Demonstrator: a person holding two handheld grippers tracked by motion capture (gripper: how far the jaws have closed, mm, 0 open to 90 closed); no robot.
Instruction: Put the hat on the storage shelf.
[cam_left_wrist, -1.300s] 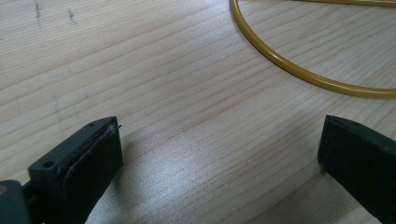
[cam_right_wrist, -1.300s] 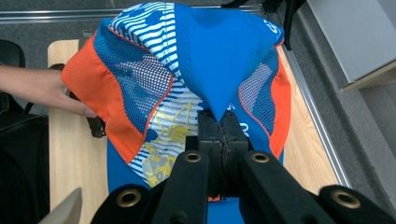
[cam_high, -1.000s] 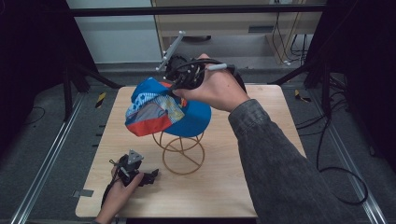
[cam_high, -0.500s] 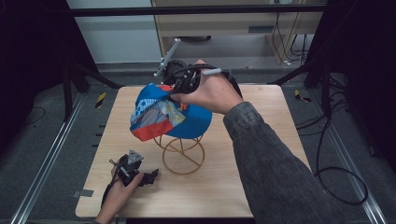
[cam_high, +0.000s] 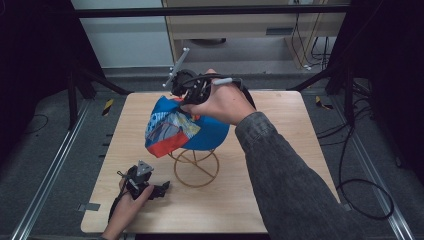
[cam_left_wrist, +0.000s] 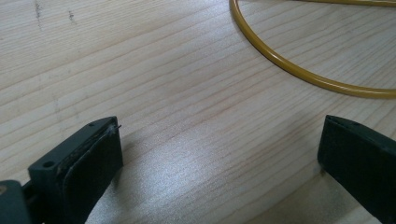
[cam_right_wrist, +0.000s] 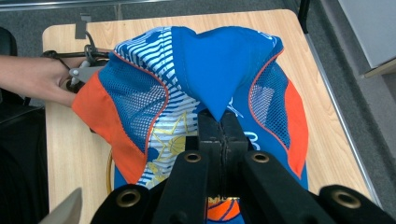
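Right hand-held gripper (cam_high: 186, 97) sits at the far side of the worktop (cam_high: 280, 165), its jaws pressed together on a fold of blue fabric at the back edge of the cap (cam_high: 185, 127). From its own camera the pinched peak of cloth rises just above the closed jaws (cam_right_wrist: 223, 135), with the rest of the cap spread out beyond them, mesh panels and orange trim falling away to either side. Compared with a second ago, the right hand (cam_high: 220, 102) has drawn a little nearer the person and dropped slightly, and the cap has come with it, now draped lower over the top of the gold wire stand (cam_high: 195, 167). The stand itself has not shifted on the wood. The cap hangs over the stand's upper part, its orange-edged side facing the near left corner.

Left hand-held gripper (cam_high: 145, 185) rests low on the worktop near the front left, much where it was before, jaws spread wide apart with nothing between them. Its camera looks across bare wood grain, with the stand's yellow base ring (cam_left_wrist: 299, 70) curving past just ahead of the open jaws (cam_left_wrist: 219, 154)
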